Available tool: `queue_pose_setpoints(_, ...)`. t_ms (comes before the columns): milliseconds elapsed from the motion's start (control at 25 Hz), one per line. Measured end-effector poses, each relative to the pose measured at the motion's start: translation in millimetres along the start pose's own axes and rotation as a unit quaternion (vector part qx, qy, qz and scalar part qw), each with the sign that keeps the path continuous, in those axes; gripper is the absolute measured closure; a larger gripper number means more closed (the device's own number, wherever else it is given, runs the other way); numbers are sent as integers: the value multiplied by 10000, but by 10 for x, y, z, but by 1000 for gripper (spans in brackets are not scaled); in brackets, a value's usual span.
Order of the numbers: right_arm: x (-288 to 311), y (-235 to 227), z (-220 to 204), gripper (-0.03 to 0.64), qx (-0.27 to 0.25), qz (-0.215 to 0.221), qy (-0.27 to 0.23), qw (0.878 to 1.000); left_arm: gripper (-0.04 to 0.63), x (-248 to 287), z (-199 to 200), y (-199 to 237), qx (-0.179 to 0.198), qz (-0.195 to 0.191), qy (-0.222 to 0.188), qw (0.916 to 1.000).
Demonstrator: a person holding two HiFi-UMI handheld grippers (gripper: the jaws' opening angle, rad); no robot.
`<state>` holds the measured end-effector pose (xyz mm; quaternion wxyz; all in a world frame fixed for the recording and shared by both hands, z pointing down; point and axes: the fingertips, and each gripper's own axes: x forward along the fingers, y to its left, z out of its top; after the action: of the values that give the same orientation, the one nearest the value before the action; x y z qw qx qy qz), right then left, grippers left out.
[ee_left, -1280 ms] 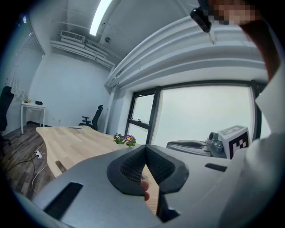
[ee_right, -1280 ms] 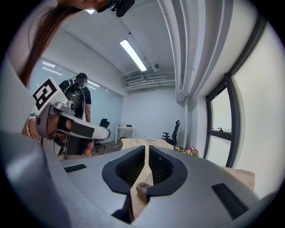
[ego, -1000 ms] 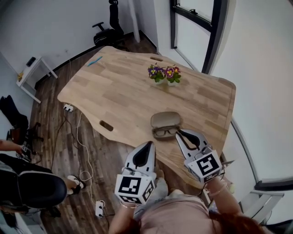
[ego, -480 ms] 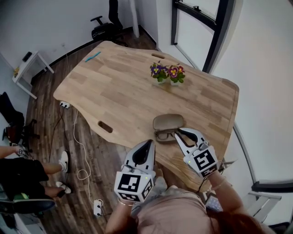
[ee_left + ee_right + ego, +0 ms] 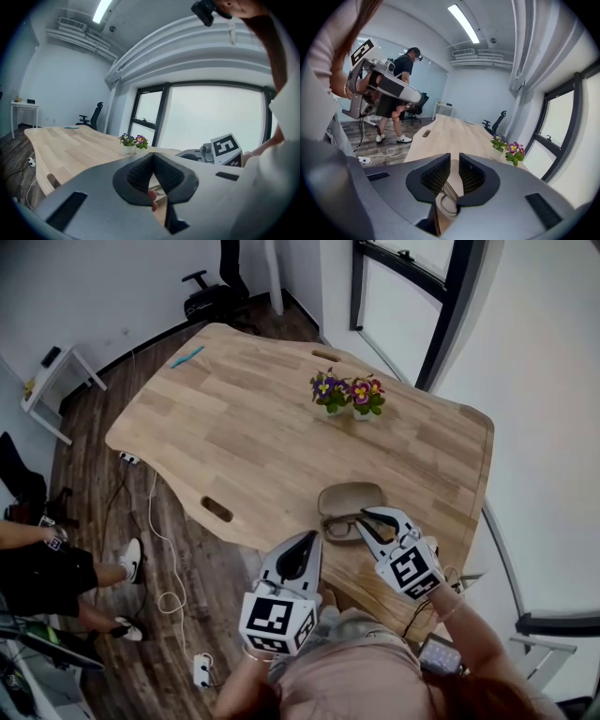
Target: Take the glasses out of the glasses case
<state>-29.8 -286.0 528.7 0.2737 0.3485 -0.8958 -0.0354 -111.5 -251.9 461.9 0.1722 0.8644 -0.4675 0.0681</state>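
Right gripper (image 5: 454,164): jaws only a narrow slit apart, nothing surely held. Through the slit, its own view shows one lens rim and a thin temple of the glasses (image 5: 339,527). In the head view the glasses lie at lower centre-right, touching the near edge of the open glasses case (image 5: 352,497), close to the lower edge of the table (image 5: 234,427). Left gripper (image 5: 152,159): tips touching, empty, held off the table at bottom centre, so it is not steadying the case. Risks (judged): the slit looks too tight to straddle the frame, so the tips may push the glasses instead of gripping them. With the table edge so near, a shove could send glasses or case over it. Closing on a lens rather than the temple or bridge could smear or stress it, and an unsteadied case may skid or lift with the frame. Hard to make out: whether the pads already touch the temple, and whether a lower case half sits under the glasses or they rest on bare wood. The right gripper body covers the frame's right end in the head view. The left gripper view shows little below its own jaws.
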Motion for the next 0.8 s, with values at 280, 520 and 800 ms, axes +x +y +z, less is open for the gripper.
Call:
queue_pose_setpoints(280, 210, 75, -213, 584, -228, 385, 276, 9986, 595, 133, -60, 109, -37, -3, 45, 10000)
queue_pose_setpoints(520, 362, 126, -439, 581, -403, 644, 590, 9954, 594, 224, -135, 183, -108, 51, 67, 9999)
queue_pose_setpoints(800, 530, 140, -700, 577, -611, 854, 908, 9903, 595, 324, -228, 237, -179, 113, 109, 9997)
